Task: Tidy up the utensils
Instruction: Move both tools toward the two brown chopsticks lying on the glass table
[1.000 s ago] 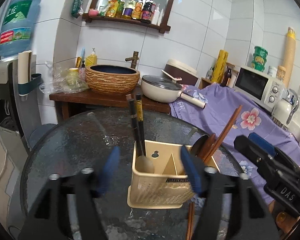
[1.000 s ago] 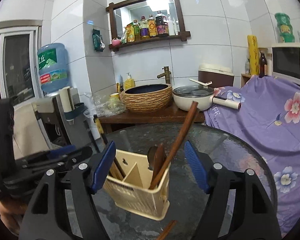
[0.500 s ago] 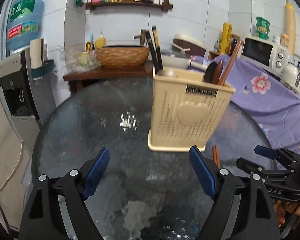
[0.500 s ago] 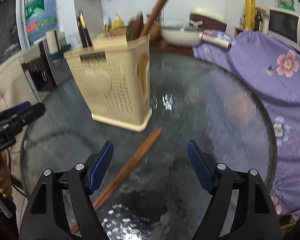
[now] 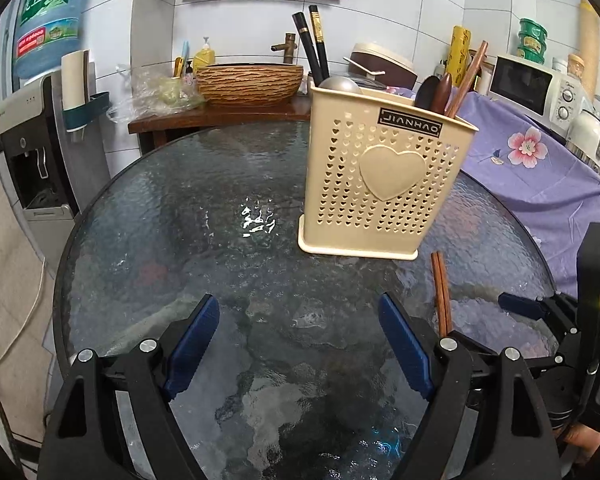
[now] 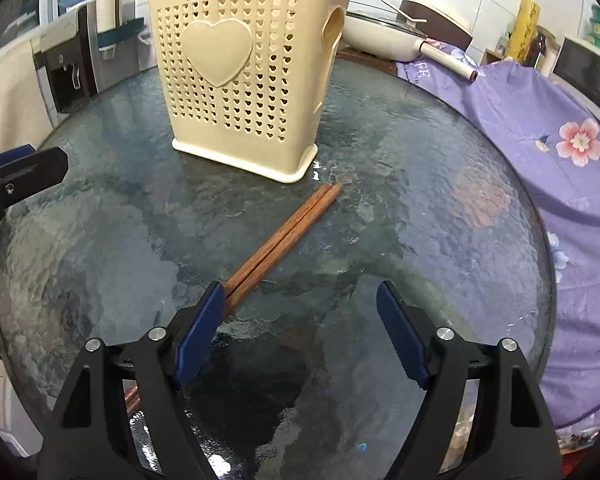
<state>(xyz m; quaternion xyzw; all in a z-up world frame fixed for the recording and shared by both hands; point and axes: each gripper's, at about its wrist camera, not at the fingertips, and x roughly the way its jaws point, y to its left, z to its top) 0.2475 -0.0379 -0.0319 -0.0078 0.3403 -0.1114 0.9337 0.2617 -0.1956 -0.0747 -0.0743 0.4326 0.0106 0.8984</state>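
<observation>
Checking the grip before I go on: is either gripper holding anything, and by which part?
Nothing is held. Left gripper and right gripper are open; the brown chopsticks lie loose.

**Glass, plastic and wood on the table**

The round table (image 5: 148, 240) has a dark glass top, rippled in texture and glossy, catching bright glare. The cream utensil holder (image 5: 384, 176) is smooth matt plastic, pierced with small heart-shaped holes. Near it on the right, the brown chopsticks (image 6: 284, 240) look like wood with a dull, grained finish. The black chopsticks (image 5: 312, 46) in the holder are glossy. The gripper pads (image 5: 194, 344) look like matt blue rubber on black plastic frames with shiny metal screws. At far right, the purple flowered cloth (image 5: 540, 176) drapes softly.
</observation>
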